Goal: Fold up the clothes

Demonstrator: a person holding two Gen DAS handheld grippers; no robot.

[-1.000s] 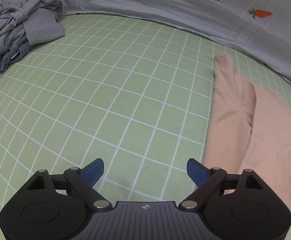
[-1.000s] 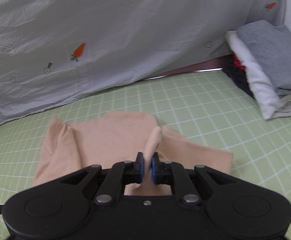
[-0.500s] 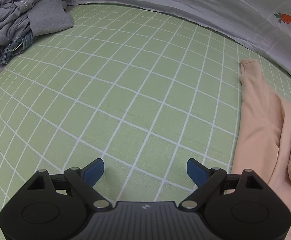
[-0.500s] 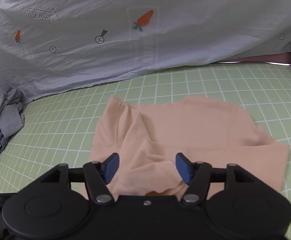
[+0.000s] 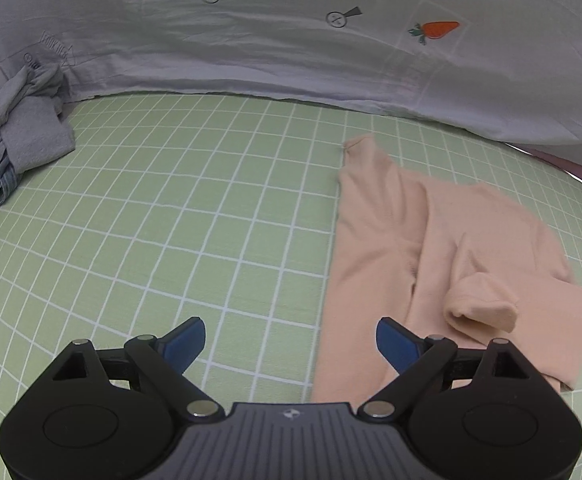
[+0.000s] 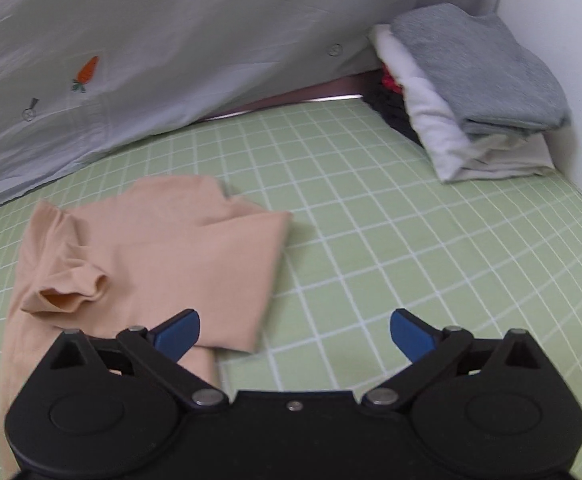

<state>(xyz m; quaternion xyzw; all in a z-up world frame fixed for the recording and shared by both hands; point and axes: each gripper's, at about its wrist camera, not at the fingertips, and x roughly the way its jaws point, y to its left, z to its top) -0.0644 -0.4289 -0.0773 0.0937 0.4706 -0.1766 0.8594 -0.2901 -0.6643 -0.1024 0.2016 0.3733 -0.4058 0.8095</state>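
Note:
A peach long-sleeved top [image 5: 431,248] lies partly folded on the green checked sheet [image 5: 195,216], with a sleeve cuff [image 5: 481,308] lying on top of its body. It also shows in the right wrist view [image 6: 163,248]. My left gripper [image 5: 291,342] is open and empty, above the sheet just left of the top's near edge. My right gripper [image 6: 295,332] is open and empty, with its left finger [image 6: 177,334] over the top's near right corner.
A crumpled heap of grey clothes [image 5: 15,136] lies at the far left. A stack of folded clothes [image 6: 475,88] with a grey one on top stands at the far right by the wall. A grey carrot-print sheet [image 5: 291,32] hangs along the back.
My right gripper has let go of the peach sleeve, opened, and swung right. The sleeve now lies on the top's body. My left gripper has turned toward the top.

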